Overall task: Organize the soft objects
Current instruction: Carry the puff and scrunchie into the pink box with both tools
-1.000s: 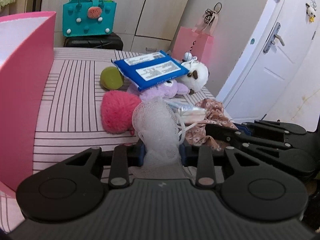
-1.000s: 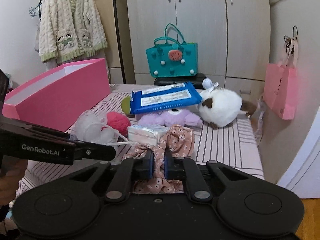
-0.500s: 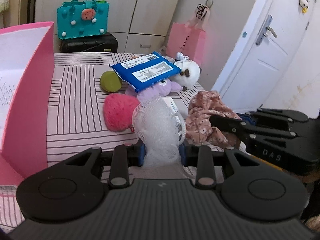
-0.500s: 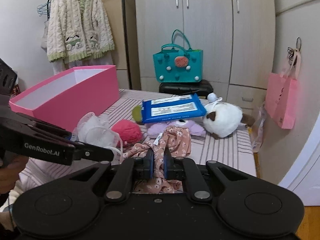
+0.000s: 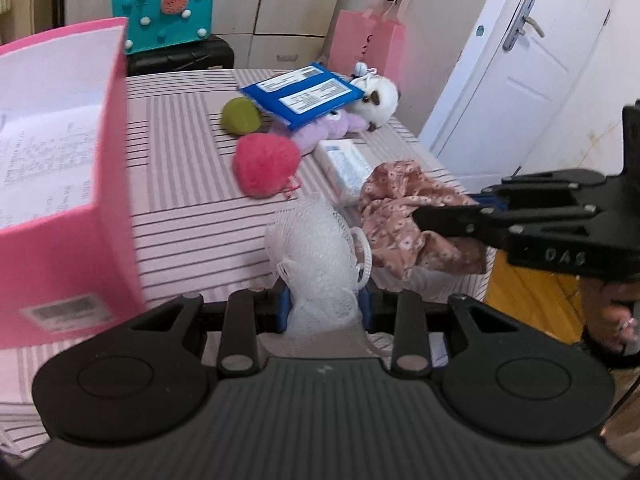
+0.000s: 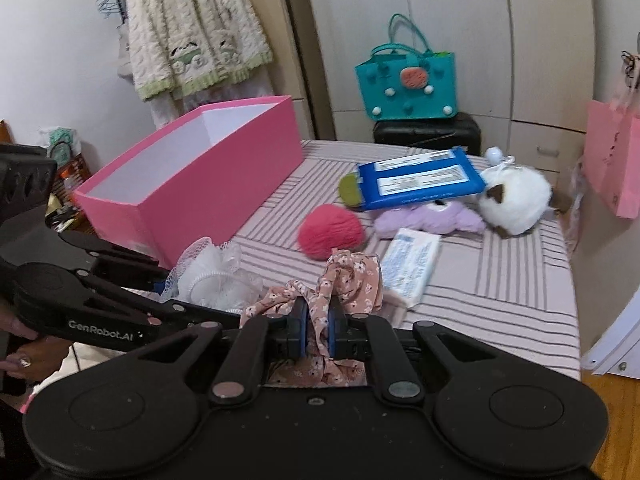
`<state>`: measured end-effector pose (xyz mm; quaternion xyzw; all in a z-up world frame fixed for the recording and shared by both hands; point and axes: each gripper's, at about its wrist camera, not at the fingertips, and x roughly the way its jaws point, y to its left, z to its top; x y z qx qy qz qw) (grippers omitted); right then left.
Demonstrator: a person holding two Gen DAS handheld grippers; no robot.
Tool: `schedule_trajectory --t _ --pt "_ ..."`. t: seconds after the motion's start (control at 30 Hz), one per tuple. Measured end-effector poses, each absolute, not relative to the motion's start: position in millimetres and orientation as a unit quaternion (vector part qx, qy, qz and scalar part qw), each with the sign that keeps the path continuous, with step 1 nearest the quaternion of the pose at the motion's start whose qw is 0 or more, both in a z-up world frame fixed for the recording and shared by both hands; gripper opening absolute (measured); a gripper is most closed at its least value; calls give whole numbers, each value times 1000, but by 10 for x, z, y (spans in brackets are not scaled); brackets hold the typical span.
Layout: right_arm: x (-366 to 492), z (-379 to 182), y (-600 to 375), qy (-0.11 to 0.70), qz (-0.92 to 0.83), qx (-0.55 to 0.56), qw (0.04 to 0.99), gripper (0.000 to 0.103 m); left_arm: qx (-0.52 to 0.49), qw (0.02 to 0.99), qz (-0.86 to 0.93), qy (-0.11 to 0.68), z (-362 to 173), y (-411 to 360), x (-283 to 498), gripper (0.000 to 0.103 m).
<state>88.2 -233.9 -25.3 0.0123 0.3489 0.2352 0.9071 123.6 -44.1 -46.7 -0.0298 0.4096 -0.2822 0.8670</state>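
Observation:
My left gripper (image 5: pixel 322 306) is shut on a white mesh bath pouf (image 5: pixel 316 252), held above the striped bed's near edge; the pouf also shows in the right wrist view (image 6: pixel 212 272). My right gripper (image 6: pixel 318 328) is shut on a pink floral cloth (image 6: pixel 340 280), lifted off the bed; the cloth also shows in the left wrist view (image 5: pixel 404 216). An open pink box (image 6: pixel 192 184) stands on the bed at the left. A red fluffy ball (image 6: pixel 330 232), green ball (image 5: pixel 241 116), purple plush (image 6: pixel 428 218), white plush (image 6: pixel 514 200), blue wipes pack (image 6: pixel 416 178) and white tissue pack (image 6: pixel 410 266) lie on the bed.
A teal bag (image 6: pixel 404 80) sits on a black case behind the bed. A pink paper bag (image 6: pixel 614 164) hangs at the right. A cardigan (image 6: pixel 192 32) hangs on the left wall. A white door (image 5: pixel 516 80) stands right of the bed (image 6: pixel 500 300).
Both grippers have lifted and pulled back toward the bed's near edge with the pouf and the cloth. The cloth has come off the bed, uncovering the white tissue pack.

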Motion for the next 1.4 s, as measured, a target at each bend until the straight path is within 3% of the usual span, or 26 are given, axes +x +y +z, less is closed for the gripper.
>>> schedule_trajectory --t 0.8,1.17,1.4 --pt "786 89 -1425 368 380 -19 849 12 -39 838 -250 483 -10 519 900 31" --pt "1152 621 -1217 274 392 -34 878 13 -25 869 -251 426 407 974 1095 32" --pt "1897 612 -946 271 397 -34 877 13 -1 891 -213 401 510 1190 1532 32"
